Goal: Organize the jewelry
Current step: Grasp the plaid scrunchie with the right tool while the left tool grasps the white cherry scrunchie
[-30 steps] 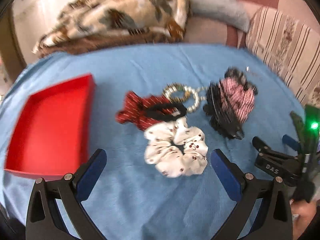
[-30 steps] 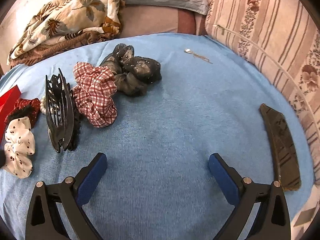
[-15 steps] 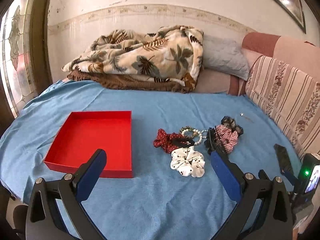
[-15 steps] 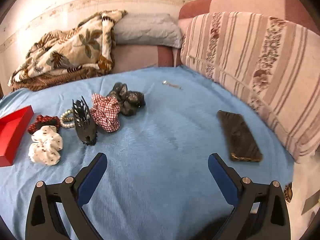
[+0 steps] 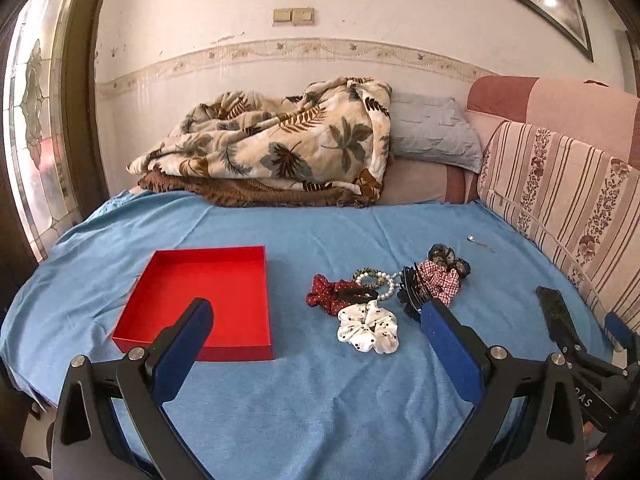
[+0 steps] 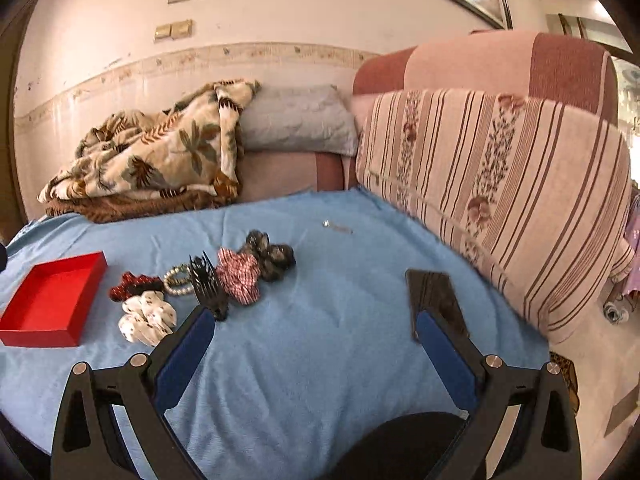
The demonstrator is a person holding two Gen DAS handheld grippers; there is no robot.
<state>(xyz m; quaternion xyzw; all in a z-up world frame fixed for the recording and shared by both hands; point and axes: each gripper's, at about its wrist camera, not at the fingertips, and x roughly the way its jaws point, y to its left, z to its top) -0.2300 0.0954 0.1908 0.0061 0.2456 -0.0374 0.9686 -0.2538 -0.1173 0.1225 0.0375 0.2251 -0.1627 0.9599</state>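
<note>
An empty red tray (image 5: 208,300) (image 6: 48,300) lies on the blue sheet at the left. To its right lies a cluster: a white dotted scrunchie (image 5: 368,326) (image 6: 146,318), a red dotted scrunchie (image 5: 332,294), a pearl bracelet (image 5: 378,280) (image 6: 176,280), a black claw clip (image 5: 412,292) (image 6: 208,280), a red plaid scrunchie (image 5: 440,282) (image 6: 240,276) and a dark scrunchie (image 5: 448,258) (image 6: 272,254). A small silver pin (image 5: 478,242) (image 6: 338,227) lies apart. My left gripper (image 5: 316,336) and right gripper (image 6: 314,338) are open, empty, held back above the sheet's near edge.
A black phone (image 6: 434,300) (image 5: 558,316) lies on the sheet at the right. A striped sofa cushion (image 6: 500,200) borders the right side. A leaf-print blanket (image 5: 280,144) and grey pillow (image 5: 436,132) lie at the back.
Both grippers have pulled back and up from the items. The view went from close over the scrunchies to the whole sheet. Nothing was picked up.
</note>
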